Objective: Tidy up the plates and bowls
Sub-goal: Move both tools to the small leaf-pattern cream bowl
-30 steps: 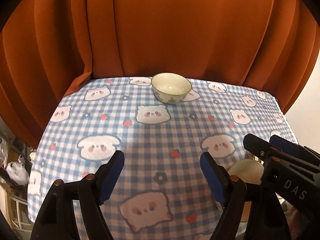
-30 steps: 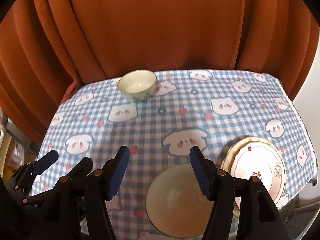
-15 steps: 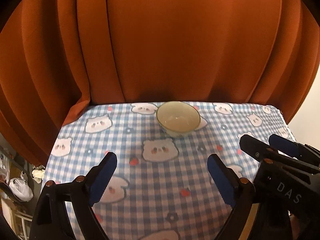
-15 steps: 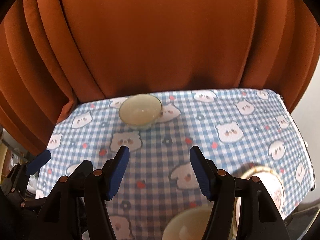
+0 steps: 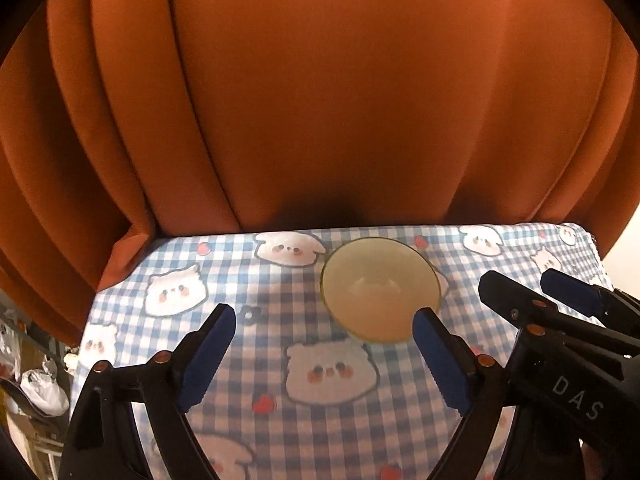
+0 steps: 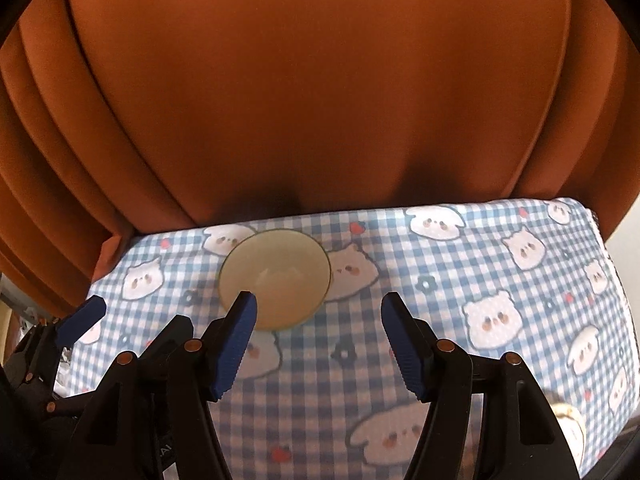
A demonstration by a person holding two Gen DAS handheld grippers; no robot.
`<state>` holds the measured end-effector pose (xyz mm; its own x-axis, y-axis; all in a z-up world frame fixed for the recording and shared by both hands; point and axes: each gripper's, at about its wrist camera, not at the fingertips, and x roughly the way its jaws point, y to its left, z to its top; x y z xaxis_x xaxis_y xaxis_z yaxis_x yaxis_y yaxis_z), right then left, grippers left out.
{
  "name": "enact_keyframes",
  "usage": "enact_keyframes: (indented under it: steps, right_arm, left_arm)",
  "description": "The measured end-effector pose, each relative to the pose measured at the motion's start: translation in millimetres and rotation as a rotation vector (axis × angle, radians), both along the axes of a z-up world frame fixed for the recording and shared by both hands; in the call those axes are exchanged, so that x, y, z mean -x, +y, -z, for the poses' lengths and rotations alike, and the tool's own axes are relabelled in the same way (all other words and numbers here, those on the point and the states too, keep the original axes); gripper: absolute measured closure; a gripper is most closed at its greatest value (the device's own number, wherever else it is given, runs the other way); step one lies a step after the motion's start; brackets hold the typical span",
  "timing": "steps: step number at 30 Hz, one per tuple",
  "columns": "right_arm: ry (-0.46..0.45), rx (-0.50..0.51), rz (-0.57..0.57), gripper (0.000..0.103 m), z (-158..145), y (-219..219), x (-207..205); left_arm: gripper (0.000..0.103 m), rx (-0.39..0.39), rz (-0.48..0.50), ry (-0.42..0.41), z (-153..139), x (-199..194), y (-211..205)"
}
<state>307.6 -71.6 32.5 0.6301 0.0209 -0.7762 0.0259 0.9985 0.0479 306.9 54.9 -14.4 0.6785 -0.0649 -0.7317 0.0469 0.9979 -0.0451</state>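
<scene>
The left gripper point(image 5: 322, 346) has its blue-padded fingers point(image 5: 208, 356) spread wide with nothing between them; the right gripper point(image 6: 318, 346) is likewise wide apart and empty, its left pad overlapping the near rim of the bowl in view, though I cannot tell whether it touches; just ahead of both sits the small cream ceramic bowl point(image 5: 380, 290), upright, near the far edge of the bench, which is covered by a blue-and-white checked cloth printed with white bears point(image 5: 280, 420); behind it hangs a pleated rust-orange curtain point(image 5: 320, 100). Compared with a second ago, both grippers have advanced across the bench: the bowl has grown from a distant shape to something nearly at the fingertips, and the larger bowl and the patterned plate that lay close under the right gripper have dropped out of sight, save a sliver of gold-rimmed plate edge point(image 6: 570, 420) at the lower right. That suggests the small bowl is the piece being fetched, probably to be brought back to the other dishes; neither gripper has yet straddled its rim, so the grasp is not yet made.
</scene>
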Motion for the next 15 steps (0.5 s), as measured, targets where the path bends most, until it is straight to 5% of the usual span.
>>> enact_keyframes:
  steps: [15]
  right_arm:
    - [0.044,0.006,0.003,0.035,70,-6,-85]
  left_arm:
    - [0.027,-0.024,-0.026,0.051,64,-76,-9]
